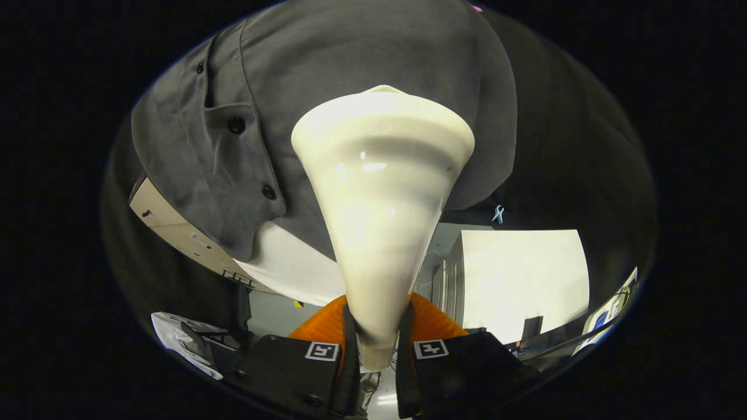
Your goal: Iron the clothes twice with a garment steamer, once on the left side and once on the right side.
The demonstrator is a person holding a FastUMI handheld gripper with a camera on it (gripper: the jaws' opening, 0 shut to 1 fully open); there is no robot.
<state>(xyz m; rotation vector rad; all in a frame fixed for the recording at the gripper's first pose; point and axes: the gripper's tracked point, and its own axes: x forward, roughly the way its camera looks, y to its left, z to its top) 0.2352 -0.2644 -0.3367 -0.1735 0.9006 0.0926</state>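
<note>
Gripper (376, 344) fingers clamp the steamer (382, 192) handle from both sides, its wide head up against the grey shirt (350, 64), right of the buttons (236, 125). Best keep the head flat and glide slowly along the cloth.

I see the gripper (376, 341) clamped on the narrow neck of the cream garment steamer head (379, 192), one finger on each side. The head's wide end lies against the hanging grey button-front shirt (350, 64), beside its button placket (236, 125).
</note>
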